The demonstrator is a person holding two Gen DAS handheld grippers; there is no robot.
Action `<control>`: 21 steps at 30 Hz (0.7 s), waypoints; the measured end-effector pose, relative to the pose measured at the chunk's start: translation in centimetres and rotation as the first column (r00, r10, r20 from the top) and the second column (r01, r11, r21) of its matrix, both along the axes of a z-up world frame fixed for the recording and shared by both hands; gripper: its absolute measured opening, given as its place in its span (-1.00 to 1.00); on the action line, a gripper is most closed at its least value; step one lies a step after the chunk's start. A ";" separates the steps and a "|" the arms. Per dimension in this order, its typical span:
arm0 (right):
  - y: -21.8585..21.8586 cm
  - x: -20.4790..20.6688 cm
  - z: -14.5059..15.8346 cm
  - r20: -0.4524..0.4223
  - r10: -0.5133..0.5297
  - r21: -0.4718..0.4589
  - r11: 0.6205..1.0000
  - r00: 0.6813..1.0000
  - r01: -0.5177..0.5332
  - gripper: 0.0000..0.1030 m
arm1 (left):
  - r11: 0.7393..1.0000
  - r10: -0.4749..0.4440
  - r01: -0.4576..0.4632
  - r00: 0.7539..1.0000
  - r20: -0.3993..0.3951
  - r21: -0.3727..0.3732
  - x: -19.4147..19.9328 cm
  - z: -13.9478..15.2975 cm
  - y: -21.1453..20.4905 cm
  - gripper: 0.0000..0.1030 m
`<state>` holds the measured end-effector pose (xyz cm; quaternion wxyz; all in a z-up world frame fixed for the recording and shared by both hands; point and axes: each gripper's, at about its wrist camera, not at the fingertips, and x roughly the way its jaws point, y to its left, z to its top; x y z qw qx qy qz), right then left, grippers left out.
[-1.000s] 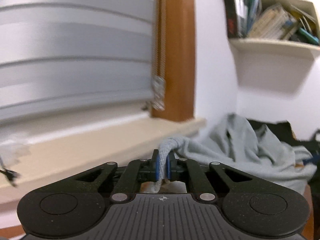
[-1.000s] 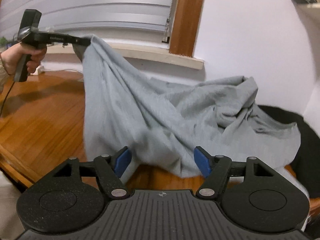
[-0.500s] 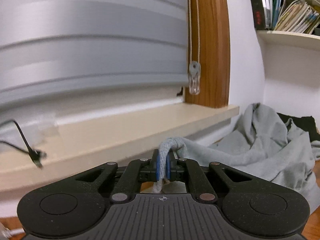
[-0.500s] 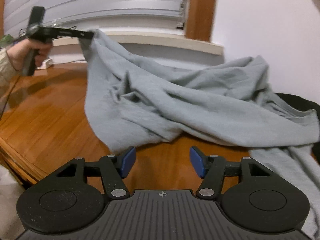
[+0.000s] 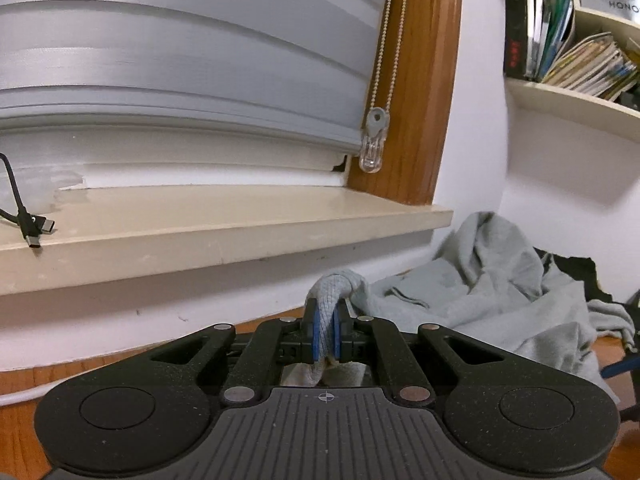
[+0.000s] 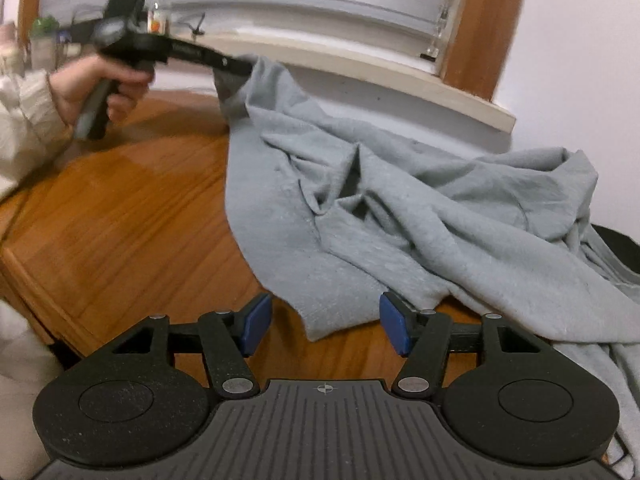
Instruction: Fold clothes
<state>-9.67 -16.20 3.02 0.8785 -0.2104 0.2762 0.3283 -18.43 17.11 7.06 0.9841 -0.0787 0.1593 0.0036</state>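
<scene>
Left claw (image 5: 327,338) has its blue-padded jaws pinched tight on a bunched fold of the pale grey knitted garment (image 5: 488,296), holding that corner up off the wooden bench (image 6: 132,216). In the right wrist view the same claw (image 6: 236,66) shows at the garment's upper left corner, gripped by a hand (image 6: 100,88) in a cream sleeve (image 6: 24,128), though this part is blurred. From that raised corner the garment slopes down and to the right, spreading in loose rumpled folds over the bench and heaping up against the white wall below the cream window sill (image 5: 224,232). A black cloth (image 5: 576,268) lies behind the garment's right end. On the sill, far to the garment's left, rest black cable plugs (image 5: 34,226). Above the sill hangs a grey slatted blind (image 5: 180,60) with a bead chain (image 5: 384,52), beside a brown wooden window frame (image 5: 416,92). A shelf of books (image 5: 568,60) sits on the wall above the garment's right end.

Right claw (image 6: 325,324) stands wide, gripping nothing, its blue pads (image 6: 256,322) to either side of the garment's near lower edge, just over the bench.
</scene>
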 end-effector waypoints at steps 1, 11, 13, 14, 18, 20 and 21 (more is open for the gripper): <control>0.1 0.3 -0.2 0.002 -0.014 -0.011 1.000 1.000 0.014 0.11 | 1.000 -0.004 0.004 1.000 0.001 0.008 -0.1 0.0 -0.1 -0.86; -1.9 -0.5 3.9 0.028 -0.037 -0.077 0.996 0.999 0.039 -0.78 | 1.000 -0.012 0.011 0.997 0.077 0.016 -1.9 1.6 -0.5 -0.86; -2.2 -1.5 5.7 0.047 -0.024 -0.083 0.996 0.999 0.028 -0.78 | 1.000 -0.009 0.007 0.996 0.092 0.012 -2.2 1.8 -0.4 -0.86; -2.3 -1.9 6.4 0.052 -0.018 -0.088 0.996 0.998 0.022 -0.78 | 1.000 -0.008 0.007 0.995 0.097 0.010 -2.3 1.9 -0.3 -0.86; -2.1 -3.3 8.7 0.067 0.007 -0.110 0.994 0.998 0.001 -0.96 | 1.000 -0.008 0.008 0.995 0.103 -0.003 -2.9 1.9 0.2 -0.86; -2.1 -4.1 9.6 0.060 0.027 -0.104 0.994 0.998 -0.020 -0.99 | 1.000 -0.004 0.006 0.994 0.105 -0.013 -3.3 1.9 0.7 -0.86; -2.0 -4.5 10.0 0.051 0.040 -0.097 0.995 0.998 -0.035 -0.99 | 1.000 -0.002 0.003 0.995 0.103 -0.017 -3.4 1.9 0.9 -0.86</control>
